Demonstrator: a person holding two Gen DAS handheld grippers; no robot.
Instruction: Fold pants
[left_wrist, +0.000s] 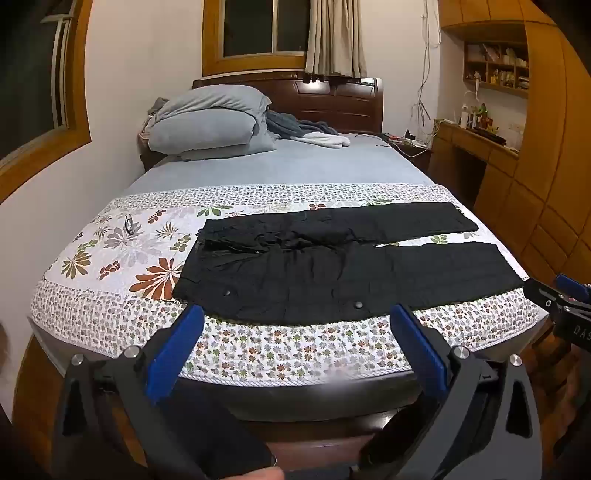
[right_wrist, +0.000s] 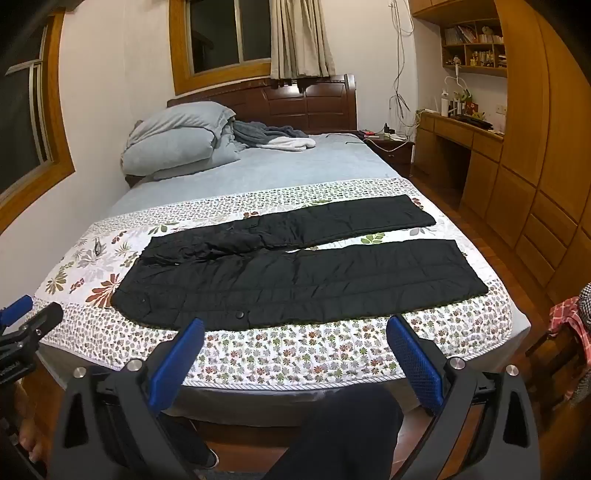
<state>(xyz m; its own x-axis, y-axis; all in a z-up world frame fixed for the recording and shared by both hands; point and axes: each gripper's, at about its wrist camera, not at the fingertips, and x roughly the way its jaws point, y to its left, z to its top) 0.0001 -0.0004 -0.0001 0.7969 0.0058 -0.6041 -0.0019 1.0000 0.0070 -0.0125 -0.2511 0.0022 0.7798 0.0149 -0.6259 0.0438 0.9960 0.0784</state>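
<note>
Black pants (left_wrist: 332, 266) lie flat across the foot of the bed on a floral quilt (left_wrist: 122, 254), waistband to the left, both legs spread to the right with a narrow gap between them. They show likewise in the right wrist view (right_wrist: 295, 273). My left gripper (left_wrist: 297, 325) is open and empty, held in front of the bed's near edge, short of the pants. My right gripper (right_wrist: 295, 336) is open and empty, also in front of the near edge. Each gripper shows at the edge of the other's view: the right one (left_wrist: 565, 295) and the left one (right_wrist: 26, 321).
Folded grey bedding (left_wrist: 210, 122) and a crumpled blanket (left_wrist: 314, 134) sit at the head of the bed. Wooden cabinets and a desk (right_wrist: 480, 147) line the right wall. A chair with checked cloth (right_wrist: 569, 325) stands at the right. The person's leg (right_wrist: 347, 435) is below the gripper.
</note>
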